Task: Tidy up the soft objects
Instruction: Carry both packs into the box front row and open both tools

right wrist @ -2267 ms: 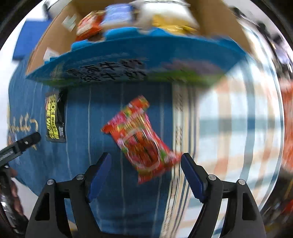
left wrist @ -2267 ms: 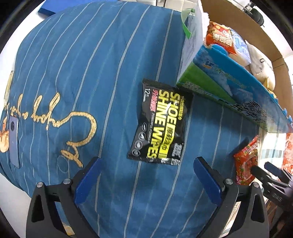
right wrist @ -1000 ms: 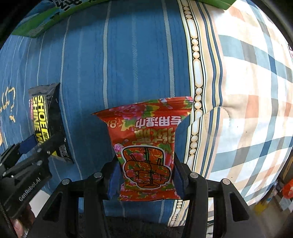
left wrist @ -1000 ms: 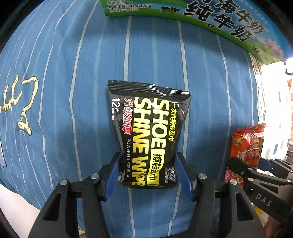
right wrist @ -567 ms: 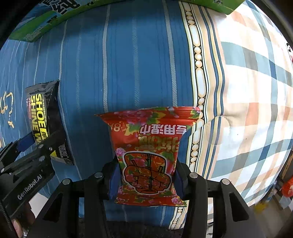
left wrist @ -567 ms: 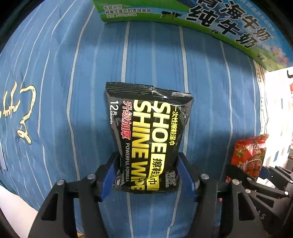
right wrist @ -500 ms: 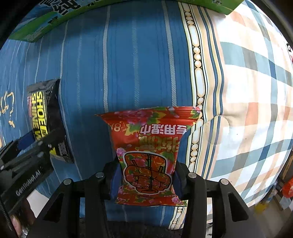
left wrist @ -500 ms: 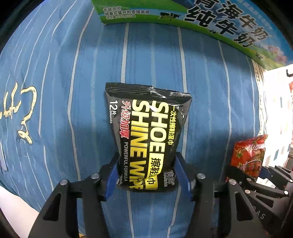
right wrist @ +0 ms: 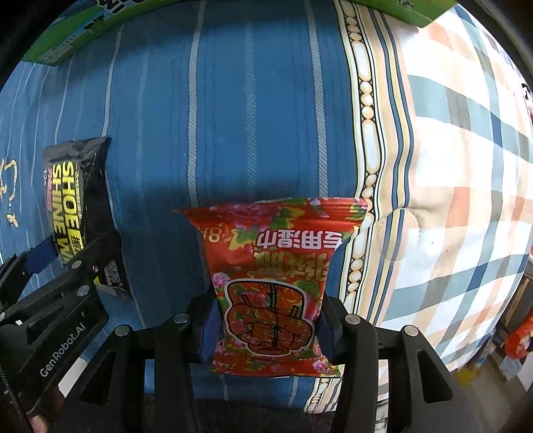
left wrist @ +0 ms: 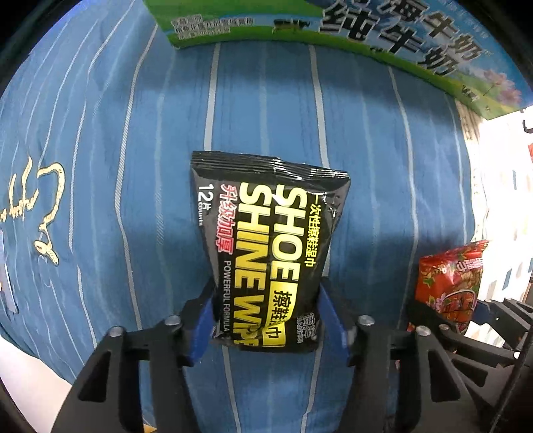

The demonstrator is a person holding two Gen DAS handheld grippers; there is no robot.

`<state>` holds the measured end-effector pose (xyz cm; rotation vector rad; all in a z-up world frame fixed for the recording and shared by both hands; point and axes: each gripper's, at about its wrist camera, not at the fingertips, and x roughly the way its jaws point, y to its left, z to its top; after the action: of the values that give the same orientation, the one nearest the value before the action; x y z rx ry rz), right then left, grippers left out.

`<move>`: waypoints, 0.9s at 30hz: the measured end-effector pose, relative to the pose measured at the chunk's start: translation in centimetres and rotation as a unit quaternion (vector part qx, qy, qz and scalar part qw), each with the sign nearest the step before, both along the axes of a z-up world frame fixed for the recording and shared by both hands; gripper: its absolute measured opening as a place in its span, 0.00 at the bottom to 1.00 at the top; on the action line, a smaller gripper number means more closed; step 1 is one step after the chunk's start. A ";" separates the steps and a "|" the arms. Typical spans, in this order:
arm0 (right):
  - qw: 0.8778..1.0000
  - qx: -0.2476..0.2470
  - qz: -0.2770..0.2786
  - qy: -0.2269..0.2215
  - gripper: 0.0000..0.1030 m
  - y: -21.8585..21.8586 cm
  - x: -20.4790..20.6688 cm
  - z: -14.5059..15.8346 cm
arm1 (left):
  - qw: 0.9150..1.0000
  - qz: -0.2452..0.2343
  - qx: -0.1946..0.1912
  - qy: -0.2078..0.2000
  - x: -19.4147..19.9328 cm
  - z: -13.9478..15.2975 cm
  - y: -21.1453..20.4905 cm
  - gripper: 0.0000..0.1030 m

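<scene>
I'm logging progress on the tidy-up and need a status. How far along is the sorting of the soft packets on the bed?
Done: both packets are gripped. In hand: the left gripper is shut on the black shoe shine wipes pack, and the right gripper is shut on the red floral wipes pack, both over the blue striped bedspread. Left: putting them away, likely in the milk carton box; neither is stowed yet.

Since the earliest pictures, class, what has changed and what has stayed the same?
Both grippers came down and closed: the left gripper now grips the black shoe-wipes pack, the right gripper the red floral pack. The striped blue cover and milk carton stayed.
</scene>
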<state>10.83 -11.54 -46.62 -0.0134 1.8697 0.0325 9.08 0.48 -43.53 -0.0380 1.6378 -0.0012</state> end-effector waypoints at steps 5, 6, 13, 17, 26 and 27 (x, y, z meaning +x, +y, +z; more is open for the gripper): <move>1.000 0.005 0.005 -0.015 0.44 0.5 0.3 1.1 | 1.000 -0.001 0.002 -0.022 -0.6 1.6 -0.8 0.49; 1.000 0.006 0.007 -0.017 0.44 0.5 0.2 1.3 | 1.000 0.000 0.000 -0.026 -1.0 2.1 -0.7 0.49; 0.999 0.024 0.014 -0.047 0.44 0.5 0.0 4.3 | 0.998 -0.009 -0.006 -0.069 -2.6 6.5 -1.0 0.49; 0.997 0.041 0.011 -0.065 0.43 0.4 0.2 6.6 | 0.996 -0.009 -0.016 -0.082 -3.3 8.0 -1.1 0.49; 0.994 0.058 0.009 -0.090 0.43 -0.2 0.7 10.0 | 0.996 0.000 -0.029 -0.088 -3.1 9.8 -0.1 0.49; 0.994 0.060 0.007 -0.091 0.43 -0.3 0.7 10.3 | 0.995 0.000 -0.031 -0.092 -2.8 10.9 0.4 0.49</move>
<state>11.51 -11.86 -36.35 0.0515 1.6835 0.1499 6.31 0.88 -32.66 -0.0827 1.4526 -0.0542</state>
